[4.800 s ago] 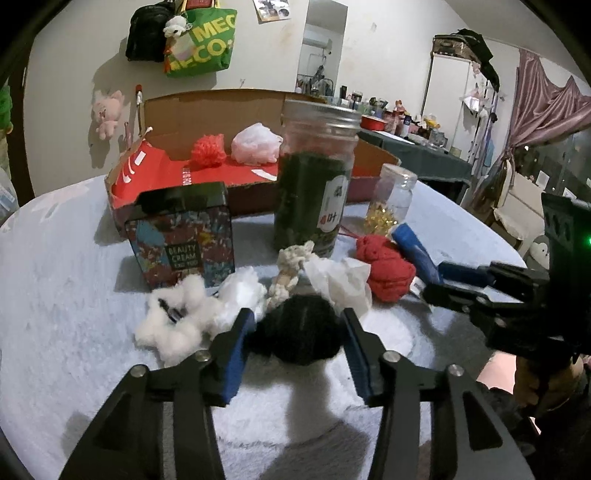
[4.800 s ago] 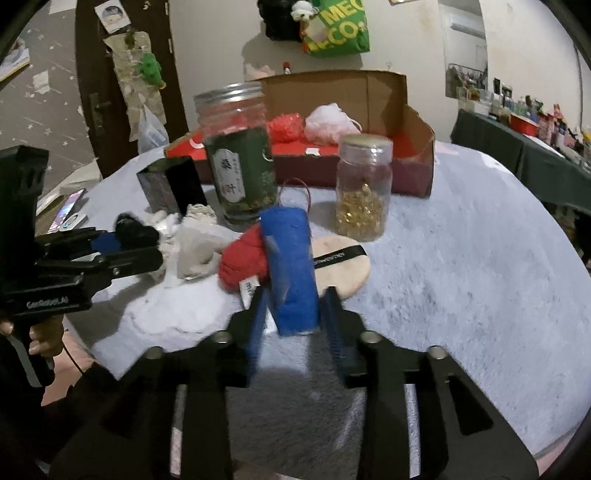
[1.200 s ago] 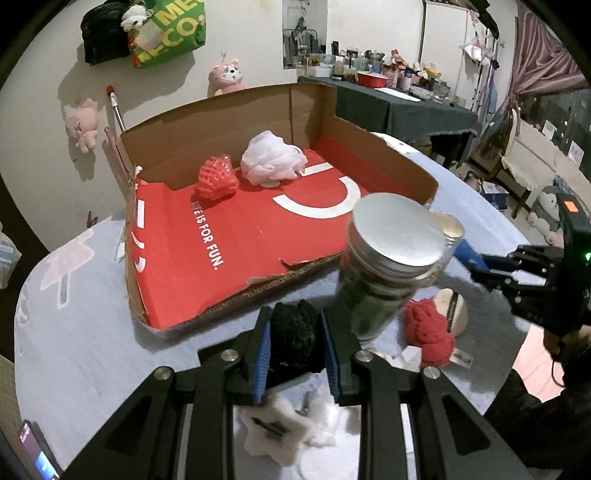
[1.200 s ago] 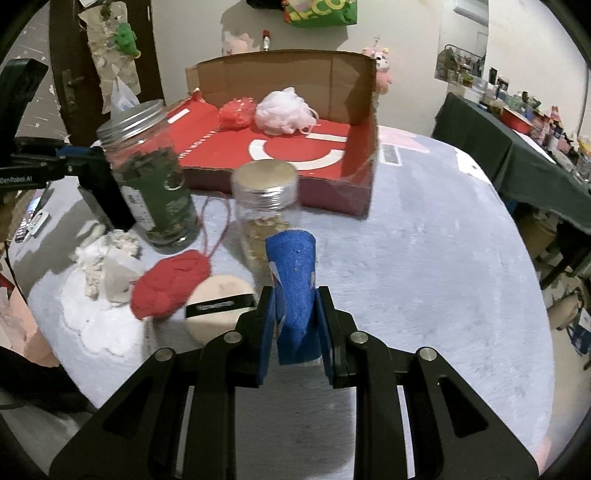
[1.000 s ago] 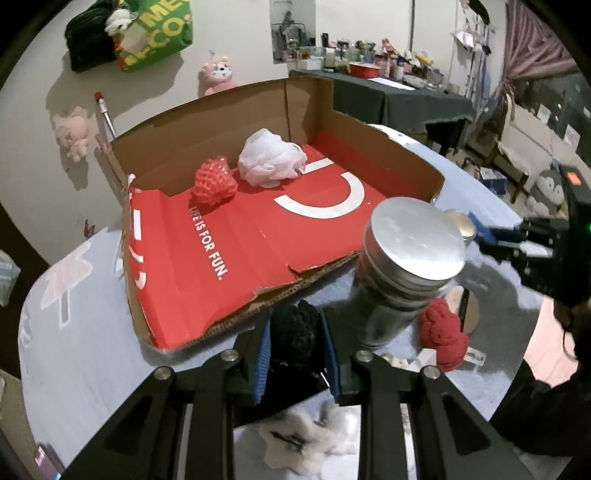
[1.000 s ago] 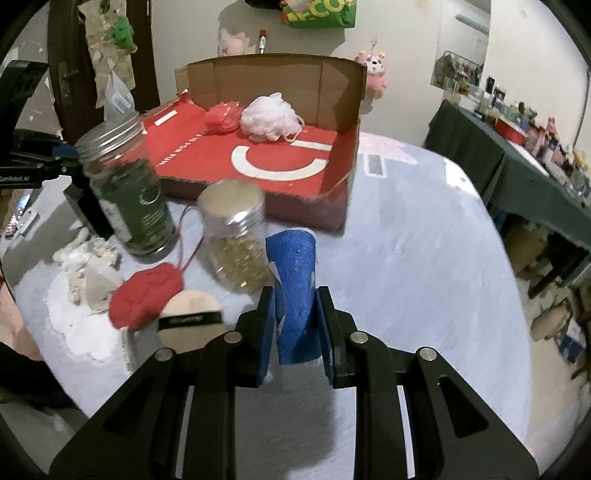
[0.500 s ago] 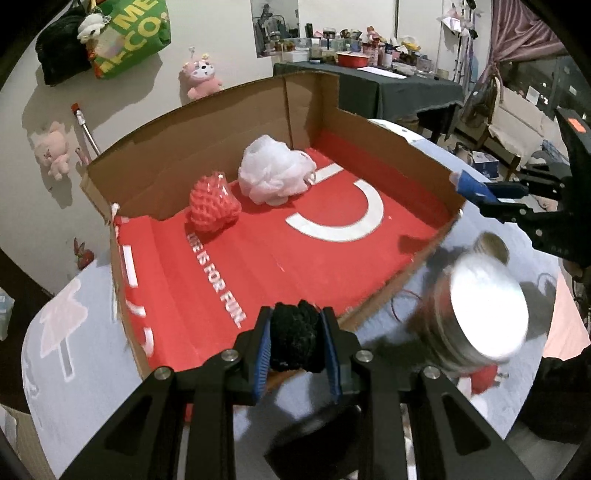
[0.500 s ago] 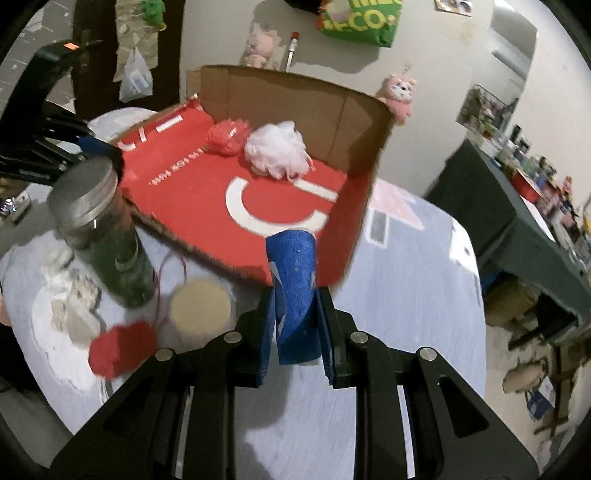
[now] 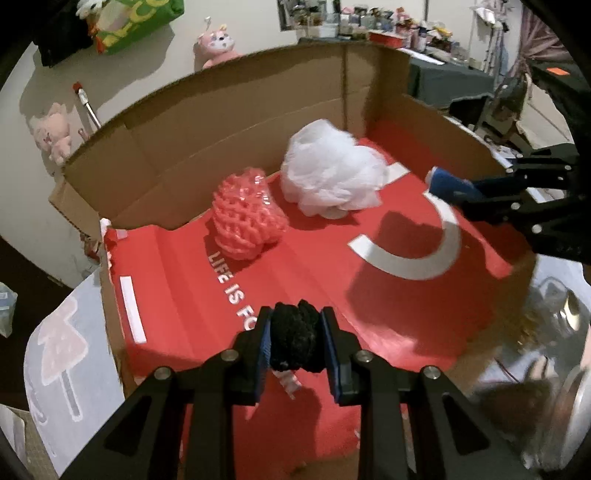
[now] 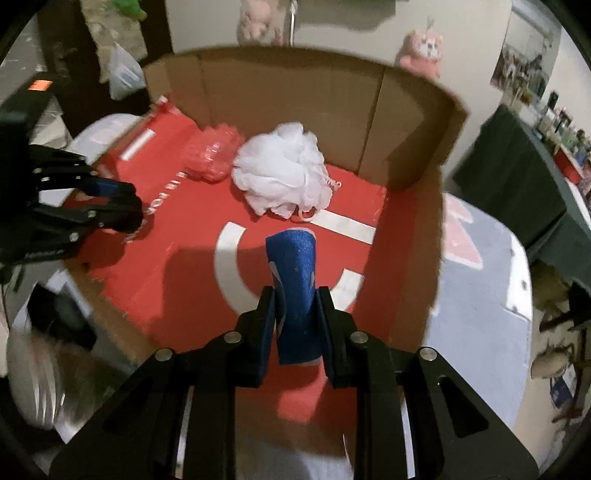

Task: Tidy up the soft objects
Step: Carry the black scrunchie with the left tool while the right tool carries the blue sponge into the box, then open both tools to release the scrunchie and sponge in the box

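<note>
Left gripper [image 9: 295, 341] fingers clamp a black pompom [image 9: 293, 341]; right gripper [image 10: 295, 314] fingers clamp a blue sponge [image 10: 295, 280]. Both are over the red box [image 9: 406, 314]; the white puff [image 9: 330, 173] lies at 12 o'clock.

Pale wall [image 9: 240, 22] hung with plush toys [image 9: 218, 38]; cluttered dark side table [image 9: 443, 74].

Both hand-held grippers [image 9: 295, 341] [image 10: 295, 319] clamped, angled downward

In the box [image 9: 236, 122], the mesh ball [image 9: 247, 214] and pouf [image 9: 332, 173] lie side by side near the back wall, the pouf nearer the back right corner. A table [image 10: 480, 295] carries the box.
</note>
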